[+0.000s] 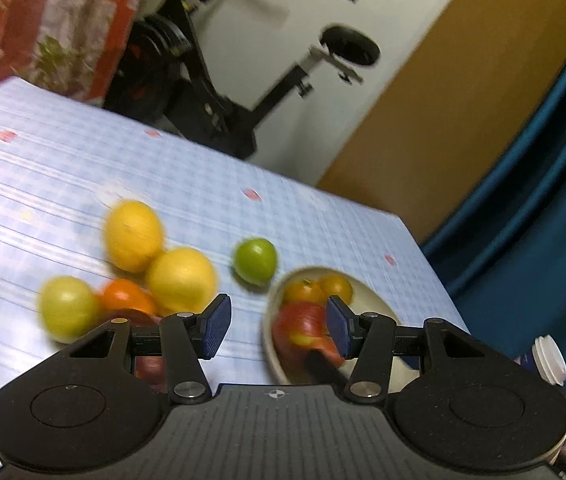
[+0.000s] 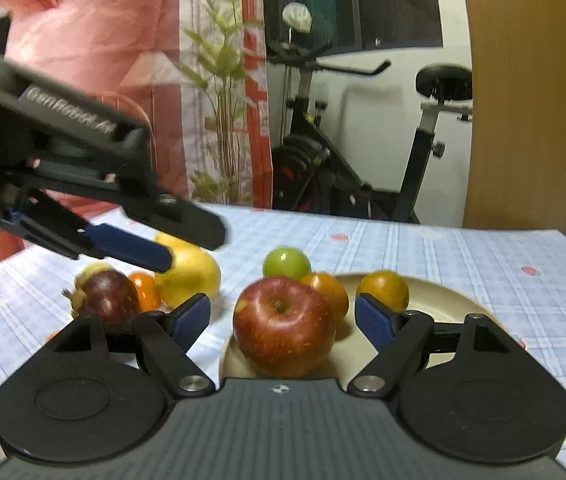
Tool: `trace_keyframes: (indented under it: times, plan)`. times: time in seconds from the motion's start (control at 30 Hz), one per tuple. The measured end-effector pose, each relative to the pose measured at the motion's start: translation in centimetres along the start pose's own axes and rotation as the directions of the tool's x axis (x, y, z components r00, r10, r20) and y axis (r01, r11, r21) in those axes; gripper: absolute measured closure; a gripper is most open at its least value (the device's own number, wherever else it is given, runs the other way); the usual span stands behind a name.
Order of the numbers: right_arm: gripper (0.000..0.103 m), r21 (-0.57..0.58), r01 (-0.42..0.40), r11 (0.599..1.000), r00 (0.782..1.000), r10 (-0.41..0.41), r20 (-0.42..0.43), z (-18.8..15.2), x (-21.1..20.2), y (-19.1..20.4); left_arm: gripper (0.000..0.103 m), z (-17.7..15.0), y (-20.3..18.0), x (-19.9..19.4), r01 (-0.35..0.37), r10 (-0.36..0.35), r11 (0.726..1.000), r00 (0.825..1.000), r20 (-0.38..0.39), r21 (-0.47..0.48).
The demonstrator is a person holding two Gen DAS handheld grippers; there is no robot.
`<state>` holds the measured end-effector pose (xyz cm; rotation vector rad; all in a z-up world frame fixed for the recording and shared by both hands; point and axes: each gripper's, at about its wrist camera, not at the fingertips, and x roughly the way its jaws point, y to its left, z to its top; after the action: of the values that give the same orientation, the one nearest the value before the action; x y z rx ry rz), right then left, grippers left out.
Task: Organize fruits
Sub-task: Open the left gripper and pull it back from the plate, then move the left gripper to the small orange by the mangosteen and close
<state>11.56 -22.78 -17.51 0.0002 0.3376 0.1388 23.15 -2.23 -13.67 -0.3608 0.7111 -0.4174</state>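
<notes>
A red apple [image 2: 283, 326] sits in the beige bowl [image 2: 443, 300] beside two oranges [image 2: 383, 290]. My right gripper [image 2: 283, 322] straddles the apple, open, with a gap at each pad. In the left wrist view my left gripper [image 1: 278, 326] hangs open and empty above the cloth, between the bowl [image 1: 367, 300] and a fruit pile: two lemons [image 1: 181, 280], a yellow-green fruit [image 1: 67, 306] and an orange [image 1: 127, 296]. A dark purple fruit [image 2: 107, 296] lies in that pile. A green fruit [image 1: 255, 260] rests alone behind the bowl.
The checked blue tablecloth [image 1: 63, 168] covers the table. An exercise bike [image 2: 323, 168] stands beyond its far edge, with a wooden door [image 2: 531, 120] to the right. A white-capped bottle [image 1: 549, 360] lies at the table's right edge by a blue curtain [image 1: 543, 200].
</notes>
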Motion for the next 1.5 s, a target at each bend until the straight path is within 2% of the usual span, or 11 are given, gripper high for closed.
trace_keyframes:
  times: [0.13, 0.33, 0.43, 0.6, 0.7, 0.83, 0.9, 1.13, 1.27, 1.37, 1.5]
  plan:
    - [0.021, -0.030, -0.033, 0.999, 0.997, 0.035, 0.062, 0.5, -1.0, 0.7, 0.049, 0.6, 1.4, -2.3, -0.077, 0.077, 0.997, 0.996, 0.052, 0.000]
    - [0.022, -0.014, -0.116, 0.993, 0.993, 0.116, 0.005, 0.4, -0.2, 1.3, 0.048, 0.4, 3.2, -4.8, -0.176, 0.174, 0.984, 0.982, 0.071, 0.026]
    - [0.022, -0.012, -0.152, 0.988, 0.988, 0.152, -0.023, 0.2, 0.1, 1.9, 0.048, -0.4, 3.7, -4.9, -0.203, 0.201, 0.979, 0.978, 0.051, 0.023]
    - [0.029, -0.047, -0.204, 0.978, 0.976, 0.199, -0.092, -0.3, 0.3, 3.6, 0.047, -1.6, 4.6, -5.8, -0.204, 0.203, 0.978, 0.979, 0.024, 0.034]
    - [0.031, -0.019, -0.257, 0.966, 0.957, 0.251, -0.143, -0.4, 0.7, 4.5, 0.047, -2.5, 5.3, -5.9, -0.185, 0.185, 0.983, 0.983, 0.003, 0.013]
    - [0.038, -0.075, -0.322, 0.944, 0.930, 0.300, -0.211, -0.8, 1.3, 6.7, 0.047, -3.1, 6.0, -6.1, -0.163, 0.163, 0.987, 0.987, -0.008, -0.003]
    - [0.039, -0.096, -0.348, 0.933, 0.918, 0.318, -0.237, -0.9, 1.6, 7.5, 0.047, -3.3, 6.0, -6.0, -0.151, 0.151, 0.989, 0.988, -0.011, -0.001]
    - [0.042, -0.102, -0.388, 0.916, 0.890, 0.343, -0.302, -0.8, 3.6, 9.1, 0.047, -4.4, 6.1, -5.9, -0.109, 0.109, 0.994, 0.994, -0.019, 0.010]
    - [0.045, -0.143, -0.405, 0.903, 0.877, 0.340, -0.339, -1.2, 4.6, 10.4, 0.047, -4.7, 5.9, -5.4, -0.074, 0.074, 0.997, 0.996, -0.041, 0.021]
    - [0.050, -0.171, -0.399, 0.901, 0.877, 0.320, -0.360, -1.8, 5.0, 11.0, 0.047, -5.0, 5.9, -4.9, -0.054, 0.055, 0.998, 0.997, -0.060, 0.025]
    - [0.052, -0.126, -0.392, 0.911, 0.878, 0.329, -0.348, -2.2, 5.2, 10.4, 0.049, -5.4, 6.0, -4.2, -0.059, 0.061, 0.998, 0.996, -0.071, 0.025]
